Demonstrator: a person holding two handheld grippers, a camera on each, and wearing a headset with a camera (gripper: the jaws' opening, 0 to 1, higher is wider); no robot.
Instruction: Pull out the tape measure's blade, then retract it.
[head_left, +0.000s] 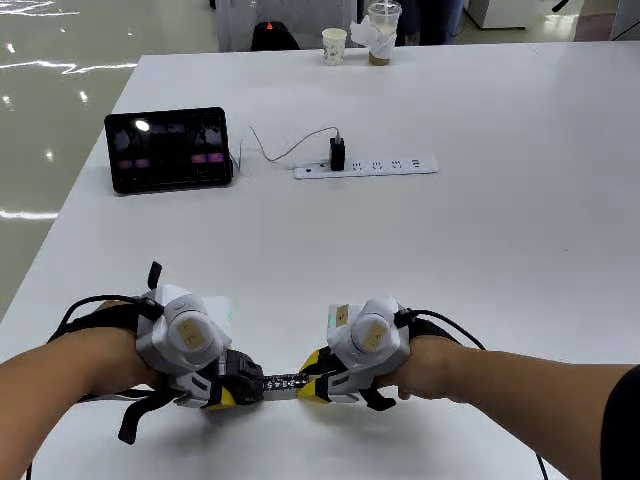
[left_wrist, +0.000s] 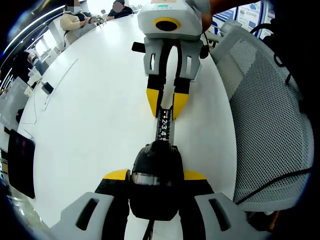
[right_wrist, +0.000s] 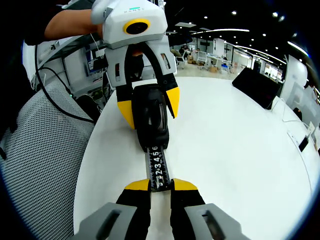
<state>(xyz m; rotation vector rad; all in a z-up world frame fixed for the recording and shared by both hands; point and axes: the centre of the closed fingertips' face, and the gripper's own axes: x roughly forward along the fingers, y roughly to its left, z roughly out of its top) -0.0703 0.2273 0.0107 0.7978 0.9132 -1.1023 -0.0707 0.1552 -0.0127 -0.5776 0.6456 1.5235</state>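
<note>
Head view shows both grippers low on the white worktop (head_left: 450, 260), close to the person, with the tape measure (head_left: 250, 382) between them. The left gripper (head_left: 228, 390) has its fingers closed around the black case (left_wrist: 155, 182), one on each side. The case rests on the worktop or just above it; from these angles I cannot say which. The right gripper (head_left: 311, 377) pinches the free end of the blade (head_left: 283, 382), with its yellow-tipped fingers pressed together on it. A short piece of blade is out, with the first few numbers readable in the right gripper view, so I judge that the pulling is at its beginning.

To do this step well, the left gripper should hold the case firm and not let it turn. The right gripper should move away in a straight line along the blade, level with the slot of the case. A pull to the side may bend the blade or let it slip from the pinch. The tablet (head_left: 168, 150) and the power strip (head_left: 370, 166) lie well apart at the far side, so they do not stand in the way. For the return, it is better to guide the blade back slowly and not release it at once, because it can snap into the case.
</note>
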